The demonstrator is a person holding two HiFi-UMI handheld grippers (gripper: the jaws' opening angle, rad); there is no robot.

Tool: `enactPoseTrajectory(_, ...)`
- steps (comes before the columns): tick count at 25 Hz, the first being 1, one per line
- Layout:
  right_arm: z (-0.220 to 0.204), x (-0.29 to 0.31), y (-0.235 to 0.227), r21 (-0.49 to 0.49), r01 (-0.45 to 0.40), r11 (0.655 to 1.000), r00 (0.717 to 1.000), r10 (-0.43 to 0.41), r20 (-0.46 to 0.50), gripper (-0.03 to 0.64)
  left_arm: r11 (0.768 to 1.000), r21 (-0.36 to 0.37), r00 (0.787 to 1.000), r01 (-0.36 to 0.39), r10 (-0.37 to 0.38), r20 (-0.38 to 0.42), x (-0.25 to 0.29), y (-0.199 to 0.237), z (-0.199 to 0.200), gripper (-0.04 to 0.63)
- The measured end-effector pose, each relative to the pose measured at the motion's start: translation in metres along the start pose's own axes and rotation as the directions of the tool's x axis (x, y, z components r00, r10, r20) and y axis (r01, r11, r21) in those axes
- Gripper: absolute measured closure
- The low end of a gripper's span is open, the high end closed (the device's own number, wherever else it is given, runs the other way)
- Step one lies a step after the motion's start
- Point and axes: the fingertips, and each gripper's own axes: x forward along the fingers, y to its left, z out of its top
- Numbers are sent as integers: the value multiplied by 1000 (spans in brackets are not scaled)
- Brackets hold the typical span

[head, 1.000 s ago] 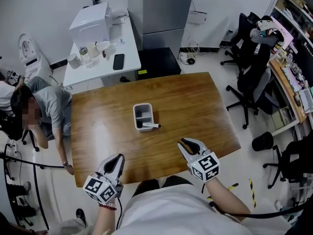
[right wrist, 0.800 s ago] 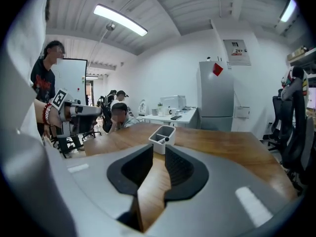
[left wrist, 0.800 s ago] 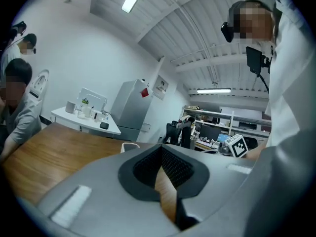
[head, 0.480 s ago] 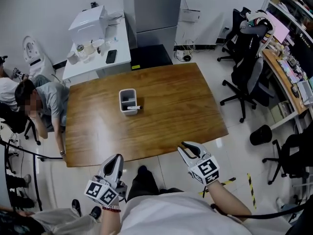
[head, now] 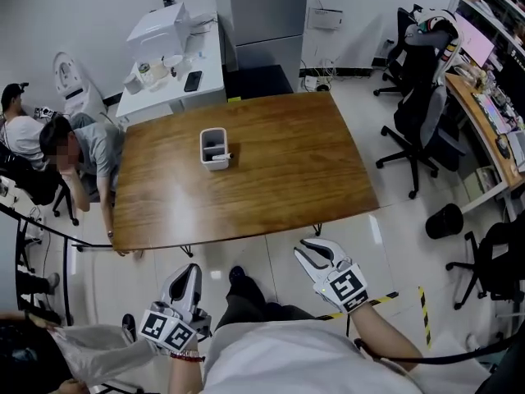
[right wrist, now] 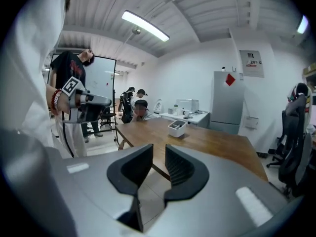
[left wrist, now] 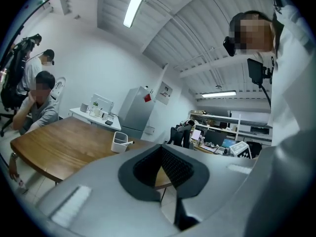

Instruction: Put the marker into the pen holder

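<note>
Well off the near edge of the wooden table [head: 279, 179], a person holds two grippers over the floor. The left gripper [head: 189, 276] has its jaws pressed together on nothing; the right gripper [head: 312, 253] has its jaws a little apart, likewise empty. Left of the table's middle sits the white pen holder [head: 212, 144], with the marker [head: 223, 157] resting in it, one end poking over the rim on the grippers' side. The task looks finished. The step in hand appears to be standing off, best done with both grippers away from the table so nothing nudges the holder. Marker and grippers are well apart, the table's near edge between them.
</note>
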Motion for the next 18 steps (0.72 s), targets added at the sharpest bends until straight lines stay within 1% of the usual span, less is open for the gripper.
enactPoseTrajectory(2,7,-4,2,13,0,1000,999,0,32,549,1000,10,1000,19,-19,-7,-1,-11,0,595)
enactPoseTrajectory(5,21,-13,-1,54,41,998,996,-46,82,549,999,27,999,42,-41,-29,-7,-15,4,594)
enactPoseTrajectory(9,30,-34,-16,91,101,991,989,-110,103,551,997,45,998,64,-63,-24,-1,-14,15,595)
enactPoseTrajectory(10,32,-42,-20,92,113,989,986,-123,110,551,995,55,996,86,-85,-20,3,-22,18,594)
enactPoseTrajectory(12,44,-54,-20,90,126,988,981,-138,136,552,985,71,988,154,-154,-14,11,-47,25,594)
enactPoseTrajectory(14,60,-56,-7,103,114,988,977,-130,170,555,974,61,976,217,-217,6,7,-68,33,595)
enactPoseTrajectory(15,68,-53,3,106,100,989,976,-118,183,557,971,49,972,234,-235,23,-1,-73,37,594)
enactPoseTrajectory(16,75,-48,14,105,84,991,975,-103,195,558,971,40,970,237,-239,38,-11,-74,40,595)
enactPoseTrajectory(18,84,-34,38,101,54,993,975,-75,209,560,978,38,978,203,-205,41,-39,-64,40,595)
